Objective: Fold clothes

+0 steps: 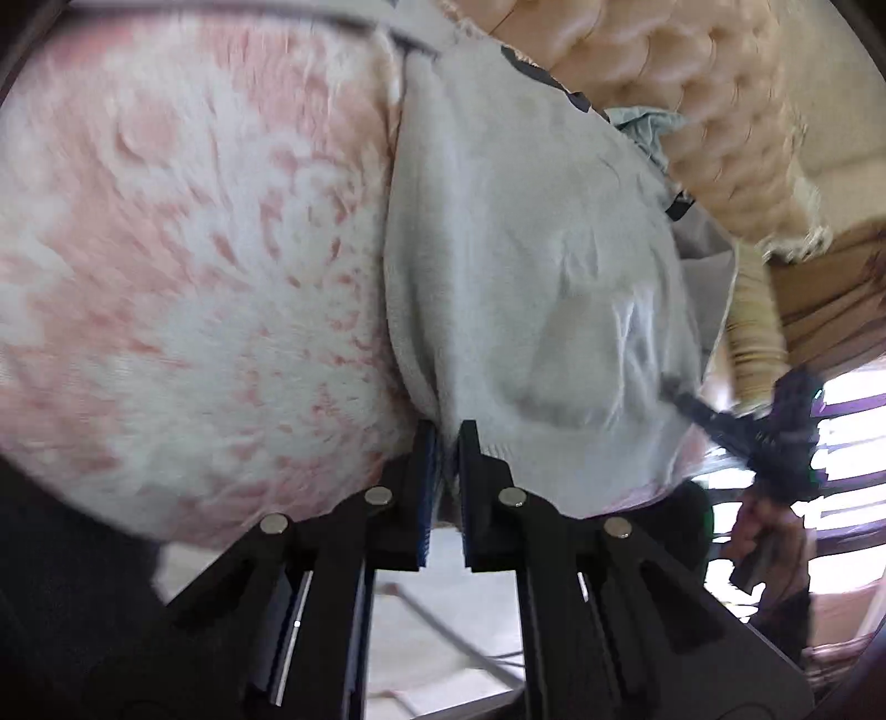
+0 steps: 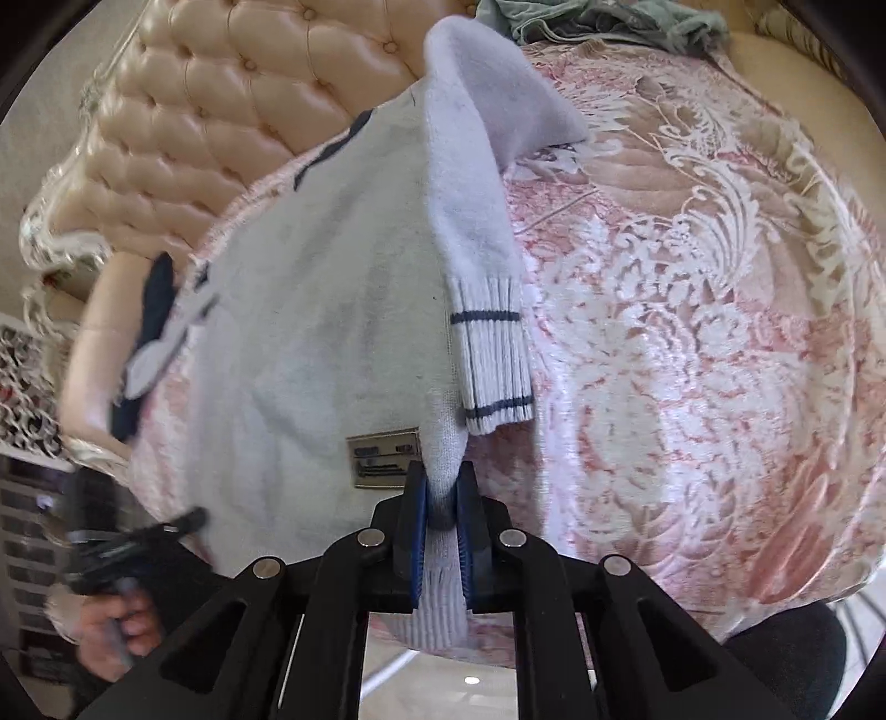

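While blur smears the bedspread (image 1: 166,249), both the left gripper (image 1: 446,443) and right gripper (image 2: 443,487) clamp the sweater (image 2: 332,332).

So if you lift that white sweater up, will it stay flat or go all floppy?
Probably floppy: the white sweater already sags and creases between the right gripper and left gripper. Its sleeve lies limp, so it would likely dangle. The knit looks soft, probably light.

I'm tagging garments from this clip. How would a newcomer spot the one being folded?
Start from the pink patterned bedspread below the tufted headboard. On it lies a pale grey sweater, its hem gripped by the right gripper. Unlike the crumpled green clothes behind, it has navy-striped ribbed cuffs.
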